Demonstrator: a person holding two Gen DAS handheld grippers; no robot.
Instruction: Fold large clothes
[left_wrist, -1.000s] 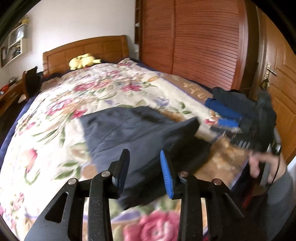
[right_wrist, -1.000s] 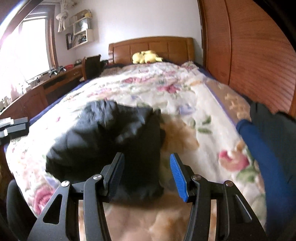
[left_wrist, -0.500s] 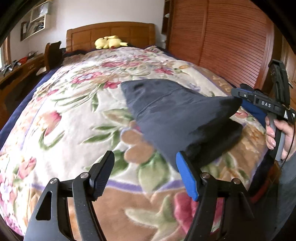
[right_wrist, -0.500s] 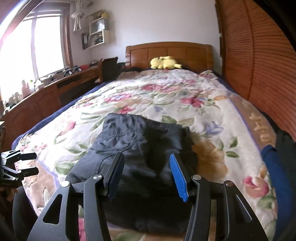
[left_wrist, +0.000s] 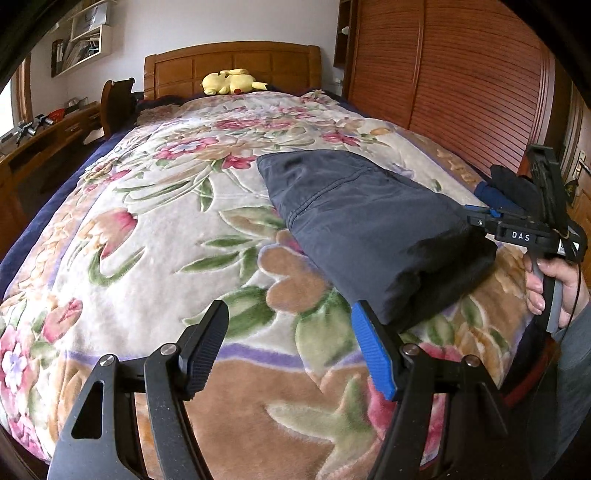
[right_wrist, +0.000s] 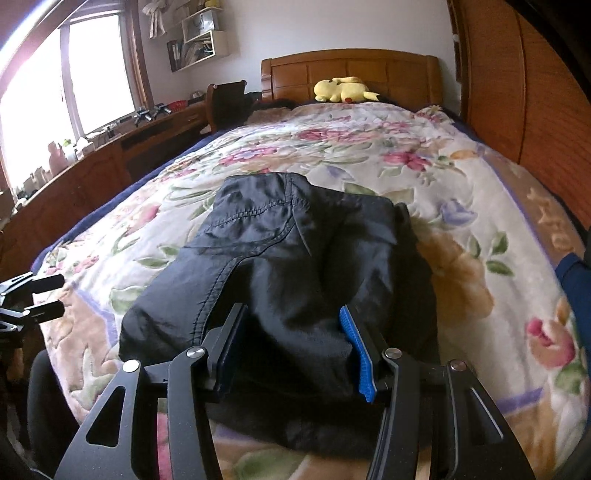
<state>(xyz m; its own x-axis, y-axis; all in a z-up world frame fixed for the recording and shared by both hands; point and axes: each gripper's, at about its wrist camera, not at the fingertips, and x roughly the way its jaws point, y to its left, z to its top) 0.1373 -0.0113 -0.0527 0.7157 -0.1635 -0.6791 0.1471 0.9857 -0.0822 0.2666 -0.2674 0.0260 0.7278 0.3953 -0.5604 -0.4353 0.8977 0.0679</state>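
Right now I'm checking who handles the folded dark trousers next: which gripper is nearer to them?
Right. The right gripper hangs over the trousers' near edge; the left gripper stands open beside them, over bare blanket.

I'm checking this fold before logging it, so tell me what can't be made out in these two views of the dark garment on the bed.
- Dark garment, right wrist view: near edge hidden behind the right gripper; whether the pads pinch cloth is unclear.
- Garment's underside folds, left wrist view: hidden beneath its top layer.
- Blue and black clothes, left wrist view: mostly hidden behind the right gripper's body.
- Shelf contents, right wrist view: too small.
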